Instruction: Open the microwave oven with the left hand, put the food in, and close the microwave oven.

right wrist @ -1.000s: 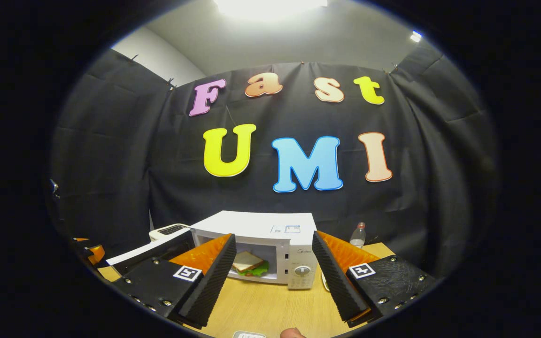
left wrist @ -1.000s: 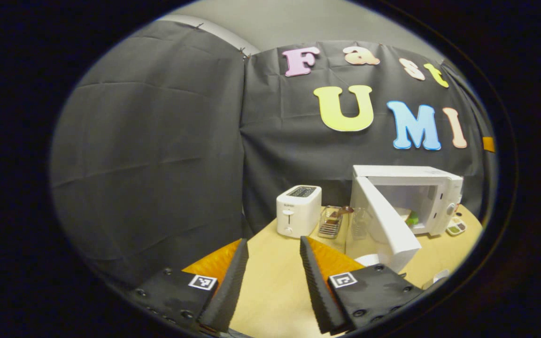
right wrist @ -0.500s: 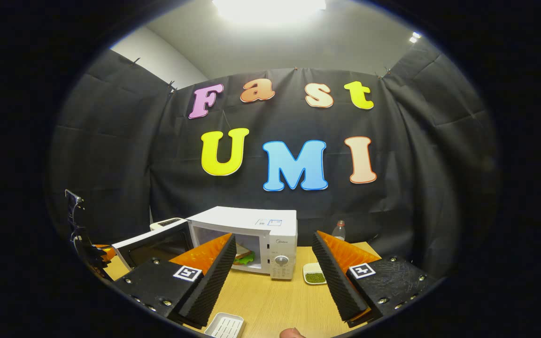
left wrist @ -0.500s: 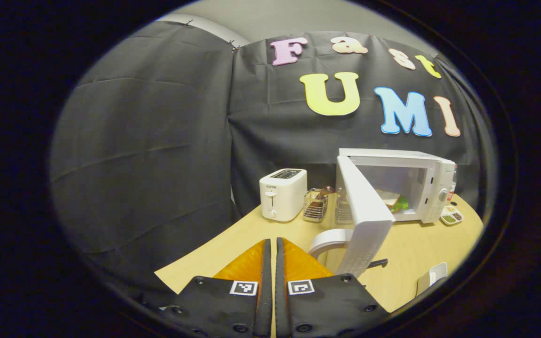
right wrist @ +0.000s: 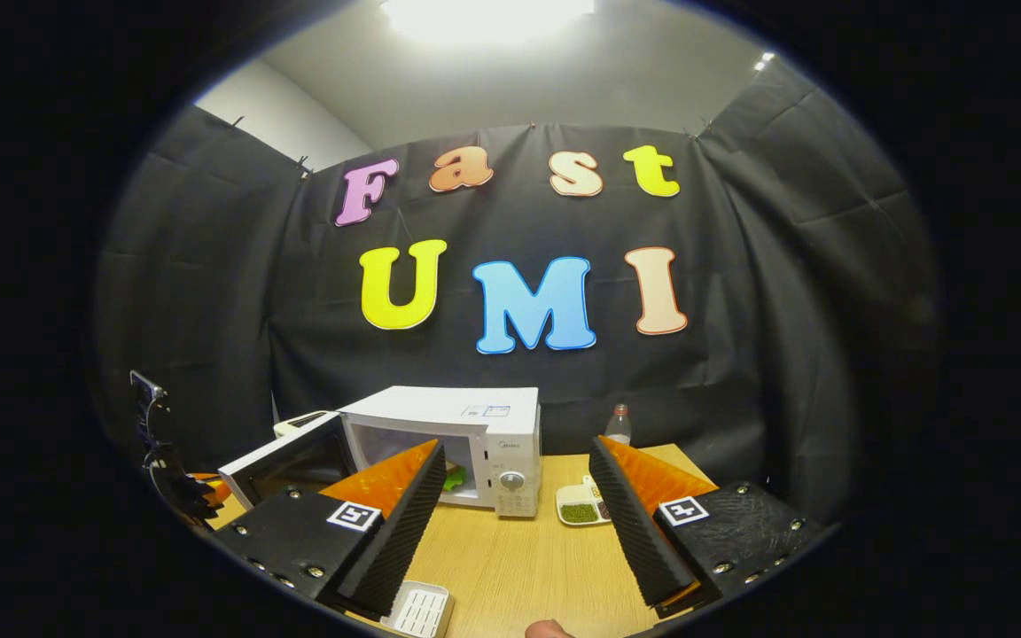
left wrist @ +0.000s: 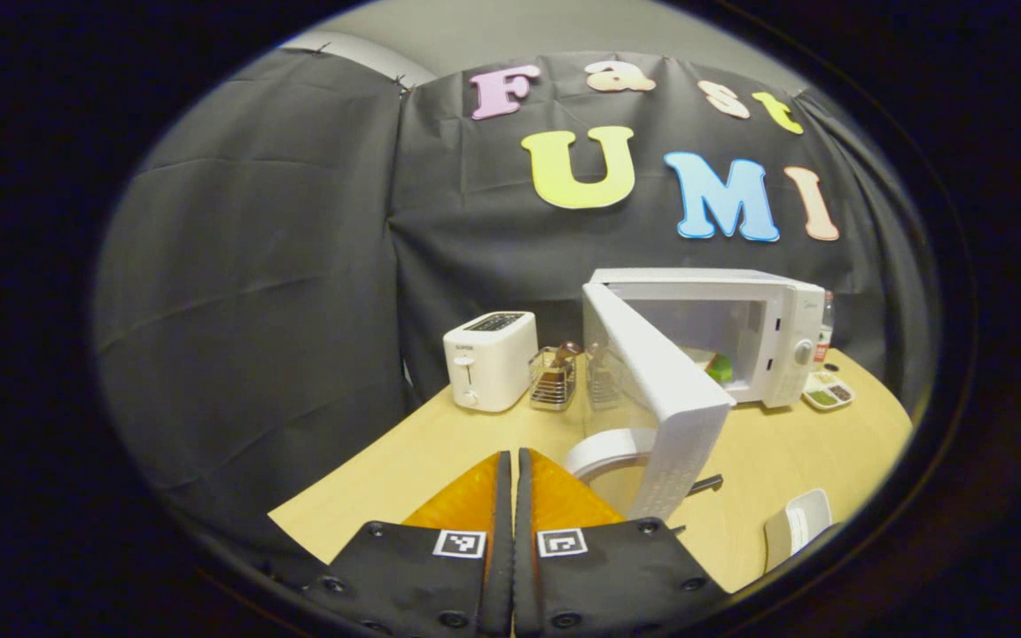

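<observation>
The white microwave (left wrist: pixel 741 306) stands at the back of the wooden table (left wrist: pixel 440 452), its door (left wrist: pixel 661 399) swung wide open toward me. The food, a sandwich with green lettuce (left wrist: pixel 720 367), lies inside the cavity. My left gripper (left wrist: pixel 511 457) is shut with nothing between its fingers, low over the table, in front of and left of the door. In the right gripper view the microwave (right wrist: pixel 475 416) and its open door (right wrist: pixel 284 461) sit behind my left finger, with the food (right wrist: pixel 454 479) peeking past it. My right gripper (right wrist: pixel 518 447) is open and empty, well back from the oven.
A white toaster (left wrist: pixel 490 359) and a wire rack (left wrist: pixel 553 377) stand left of the microwave. A white plate (left wrist: pixel 604 450) lies behind the door. A compartment dish (right wrist: pixel 583 510) and a bottle (right wrist: pixel 619 424) sit to the oven's right. A white tray (right wrist: pixel 417 610) lies near the front edge.
My left gripper has gone from open to shut and drawn back from the door. My right gripper has pulled away from the microwave, which now looks smaller and farther left.
</observation>
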